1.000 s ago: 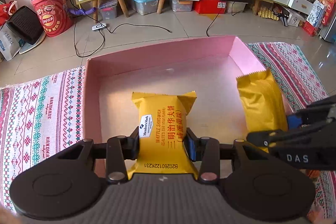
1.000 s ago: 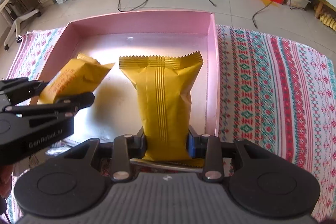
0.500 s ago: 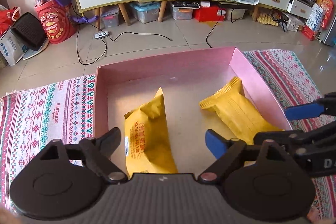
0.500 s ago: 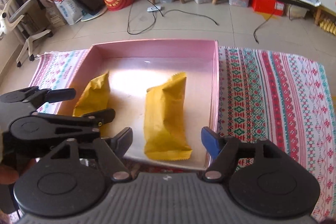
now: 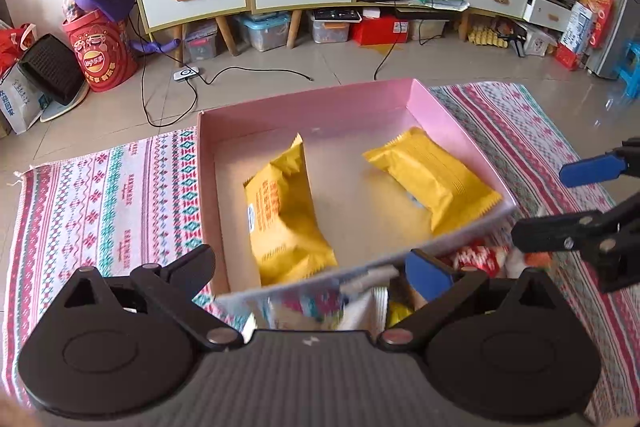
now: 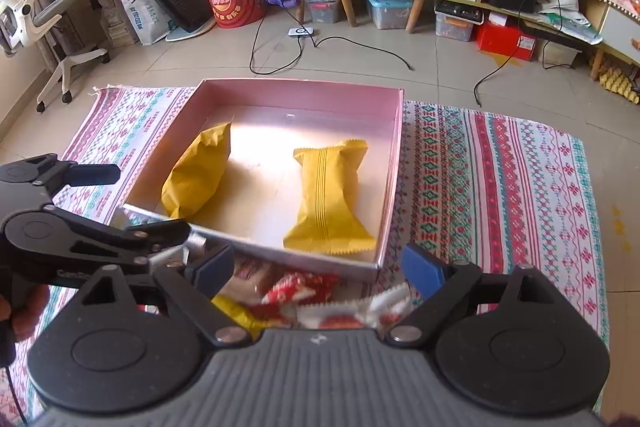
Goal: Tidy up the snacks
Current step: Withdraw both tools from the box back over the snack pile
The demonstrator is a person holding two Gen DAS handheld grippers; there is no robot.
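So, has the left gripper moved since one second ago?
Yes. The left gripper has let go and pulled back from the pink box, toward its near wall.

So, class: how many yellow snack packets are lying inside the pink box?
2. One yellow packet lies by the pink box's left wall; the other lies nearer its right wall. Further snacks outside the near wall are blurred.

Two yellow snack packs (image 6: 330, 197) (image 6: 198, 173) are lying in a pink box (image 6: 394, 163); the mat (image 6: 500, 187) is showing red, teal and white woven stripes; black grippers (image 5: 310, 275) (image 6: 318, 269) are bearing blue pads.
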